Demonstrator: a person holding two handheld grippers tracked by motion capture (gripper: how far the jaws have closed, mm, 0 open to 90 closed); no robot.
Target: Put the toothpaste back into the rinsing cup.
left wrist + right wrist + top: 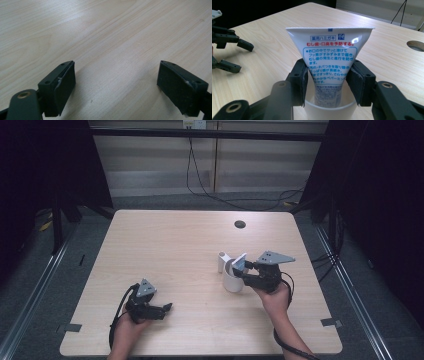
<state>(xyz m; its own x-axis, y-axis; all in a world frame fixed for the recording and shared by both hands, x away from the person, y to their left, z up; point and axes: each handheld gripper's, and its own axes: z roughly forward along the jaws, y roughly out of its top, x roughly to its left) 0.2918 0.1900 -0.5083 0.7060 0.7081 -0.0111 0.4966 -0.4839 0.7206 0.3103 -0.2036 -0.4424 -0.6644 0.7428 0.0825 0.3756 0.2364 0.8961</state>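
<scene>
Black right tongs pinching flat-ended white plastic tube in smooth cup; left tongs wide over woodgrain.

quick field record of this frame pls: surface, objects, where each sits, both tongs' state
surface: light wood table with a round hole near the far edge
tube: white toothpaste tube, flat crimped end up, lower end inside the cup
cup: white cup, upright, right of centre
other item: small white cylinder beside the cup, identity unclear
right tongs: jaws on either side of the tube, at the cup's mouth; grip not confirmed
left tongs: open, nothing between the jaws, low over bare table
</scene>
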